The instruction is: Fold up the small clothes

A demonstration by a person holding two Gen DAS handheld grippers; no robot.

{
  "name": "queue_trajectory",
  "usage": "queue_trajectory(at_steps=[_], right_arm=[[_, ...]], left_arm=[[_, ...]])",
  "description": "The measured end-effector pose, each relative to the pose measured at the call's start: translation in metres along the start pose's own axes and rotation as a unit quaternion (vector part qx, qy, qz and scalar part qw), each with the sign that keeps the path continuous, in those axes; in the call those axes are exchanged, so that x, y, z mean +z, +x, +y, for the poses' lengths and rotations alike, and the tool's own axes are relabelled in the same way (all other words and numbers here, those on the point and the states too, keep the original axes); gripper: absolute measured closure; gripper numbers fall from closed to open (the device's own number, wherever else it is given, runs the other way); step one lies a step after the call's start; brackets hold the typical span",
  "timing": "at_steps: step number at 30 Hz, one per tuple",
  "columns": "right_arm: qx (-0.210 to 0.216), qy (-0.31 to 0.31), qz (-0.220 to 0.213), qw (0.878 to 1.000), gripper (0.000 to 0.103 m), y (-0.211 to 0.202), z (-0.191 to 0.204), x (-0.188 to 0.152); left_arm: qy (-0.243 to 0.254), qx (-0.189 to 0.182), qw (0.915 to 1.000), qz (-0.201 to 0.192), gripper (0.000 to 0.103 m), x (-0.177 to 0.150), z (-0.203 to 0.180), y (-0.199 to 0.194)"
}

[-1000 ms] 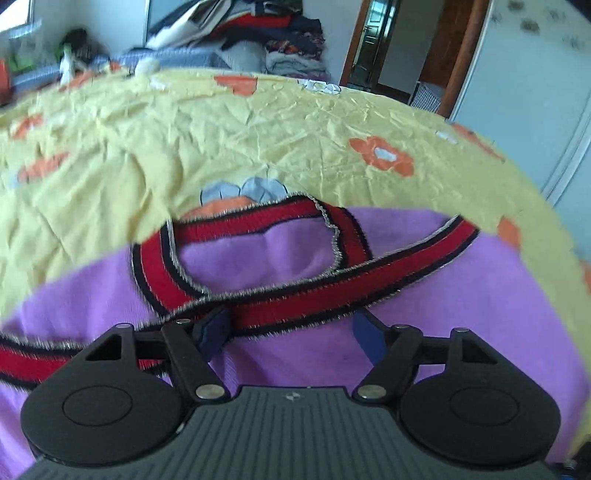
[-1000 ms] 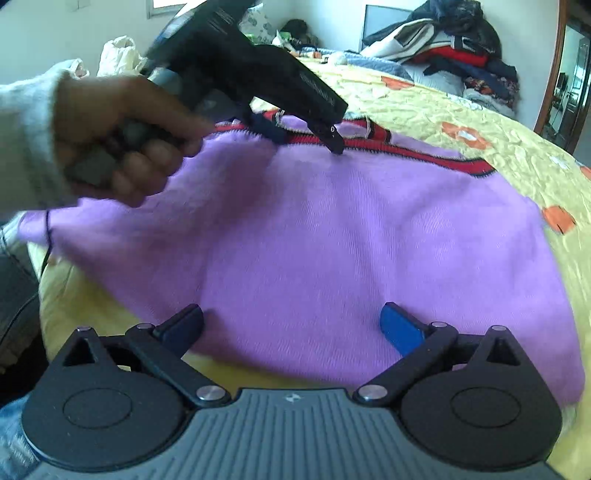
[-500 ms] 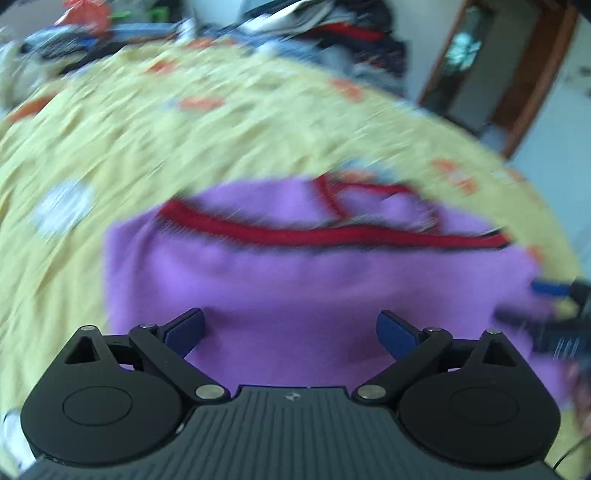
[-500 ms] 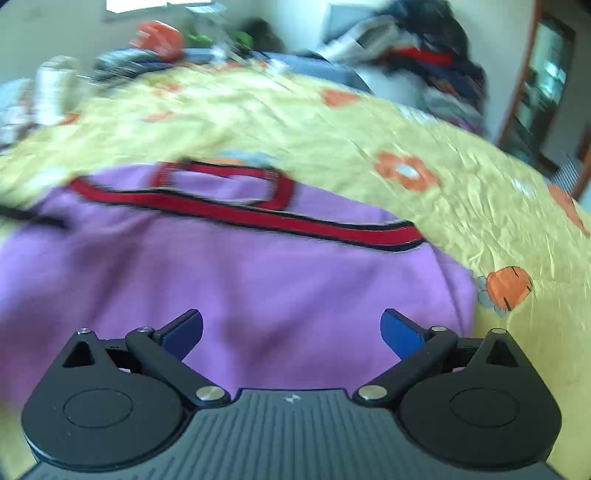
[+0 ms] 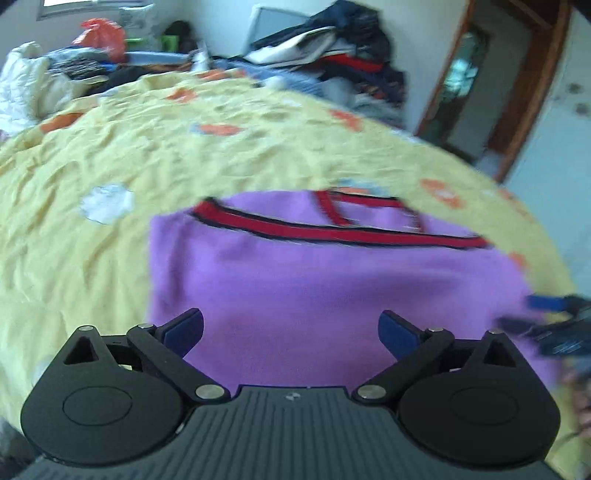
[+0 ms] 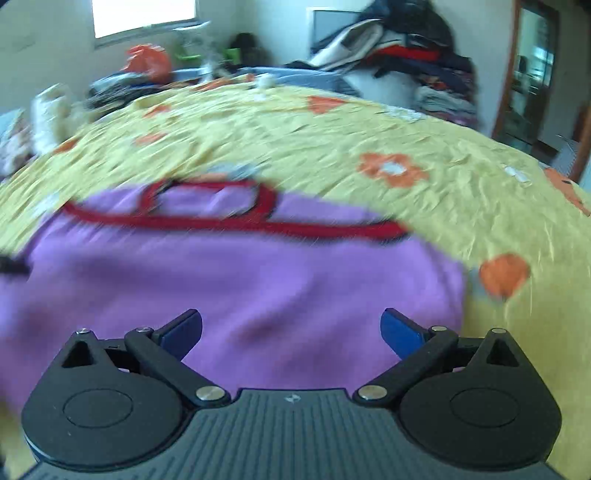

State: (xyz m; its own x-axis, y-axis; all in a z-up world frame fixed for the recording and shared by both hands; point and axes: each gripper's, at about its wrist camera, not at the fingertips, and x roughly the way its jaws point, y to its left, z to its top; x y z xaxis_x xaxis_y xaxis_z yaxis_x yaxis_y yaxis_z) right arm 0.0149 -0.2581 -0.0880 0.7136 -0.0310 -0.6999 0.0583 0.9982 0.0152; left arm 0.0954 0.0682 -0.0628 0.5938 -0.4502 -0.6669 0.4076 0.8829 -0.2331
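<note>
A crumpled yellow bedsheet (image 5: pixel 155 162) printed with orange flowers is spread over the whole bed. Along its far edge, an untidy heap of dark, red and white clothes (image 6: pixel 399 55) is piled to the right and an orange plastic bag (image 6: pixel 147 61) is seen to the left, below a bright window (image 6: pixel 142 14). A brown wooden door frame (image 5: pixel 532 96) is seen at the far right.

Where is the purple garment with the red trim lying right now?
The purple garment lies flat on the yellow flowered bedspread, just ahead of both grippers in both wrist views, its red trim along the far edge towards the clothes pile.
</note>
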Motion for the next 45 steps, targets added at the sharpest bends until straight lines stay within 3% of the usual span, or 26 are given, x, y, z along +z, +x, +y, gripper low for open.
queue_trajectory(at_steps=[2,4,7,11,13,15,18,20,23,26,28,32,34,36,38,40,45], right_arm=[[0.016,-0.014,0.014,1.0,0.0,-0.008,0.011,-0.024],[-0.006,-0.032,0.028,0.999,0.0,-0.012,0.016,-0.045],[-0.002,-0.021,0.009,1.0,0.0,-0.029,0.016,-0.073],[0.019,-0.03,0.036,0.999,0.0,-0.038,0.012,-0.074],[0.023,-0.035,0.028,0.999,0.0,-0.044,0.006,-0.064],[0.017,-0.027,0.0,1.0,0.0,-0.045,-0.004,-0.054],[-0.003,-0.032,0.018,0.999,0.0,-0.023,-0.008,-0.033],[0.007,-0.053,0.007,0.999,0.0,-0.012,-0.009,-0.016],[-0.018,-0.068,-0.013,0.997,0.0,0.011,-0.02,0.009],[0.028,-0.031,-0.014,0.999,0.0,0.029,-0.039,0.025],[0.071,-0.005,-0.016,0.997,0.0,0.038,-0.045,0.03],[0.086,0.006,-0.027,0.996,0.0,0.054,-0.03,0.044],[0.043,-0.011,-0.011,0.999,0.0,0.073,-0.018,0.052],[0.018,-0.033,0.001,0.999,0.0,0.092,-0.016,0.056],[0.038,0.003,0.0,0.999,0.0,0.1,-0.031,0.059],[-0.004,0.002,-0.002,1.0,0.0,0.107,-0.038,0.061],[-0.028,0.021,0.014,0.999,0.0,0.104,-0.04,0.071]], left_arm=[[0.021,0.004,0.9997,0.014,0.001,-0.021,-0.01,-0.005],[0.029,0.022,0.998,0.051,0.004,-0.045,-0.008,0.005],[0.067,0.047,0.9962,0.028,0.002,-0.073,-0.003,-0.002],[0.07,0.066,0.995,0.026,0.002,-0.089,0.0,-0.02],[0.046,0.059,0.9966,0.034,0.002,-0.081,0.001,-0.028],[0.03,0.044,0.9984,0.015,0.001,-0.068,-0.004,-0.035],[0.007,0.019,0.9998,0.007,0.0,-0.041,-0.011,-0.026],[0.002,0.003,1.0,-0.001,0.0,-0.015,-0.012,-0.014],[0.003,0.042,0.999,-0.013,0.0,0.025,-0.001,0.015],[-0.034,0.022,0.9991,0.012,0.001,0.049,0.025,0.05],[-0.02,0.033,0.9991,0.017,0.001,0.051,0.027,0.065],[0.026,0.076,0.9967,0.013,0.0,0.046,0.006,0.088],[0.027,0.112,0.993,0.026,0.0,0.043,0.006,0.107],[0.033,0.127,0.9913,0.009,0.0,0.039,0.007,0.11],[0.028,0.126,0.9917,0.004,0.0,0.037,0.01,0.108],[0.032,0.125,0.9917,0.001,0.0,0.036,0.011,0.108],[0.033,0.124,0.9918,0.0,0.0,0.035,0.01,0.108]])
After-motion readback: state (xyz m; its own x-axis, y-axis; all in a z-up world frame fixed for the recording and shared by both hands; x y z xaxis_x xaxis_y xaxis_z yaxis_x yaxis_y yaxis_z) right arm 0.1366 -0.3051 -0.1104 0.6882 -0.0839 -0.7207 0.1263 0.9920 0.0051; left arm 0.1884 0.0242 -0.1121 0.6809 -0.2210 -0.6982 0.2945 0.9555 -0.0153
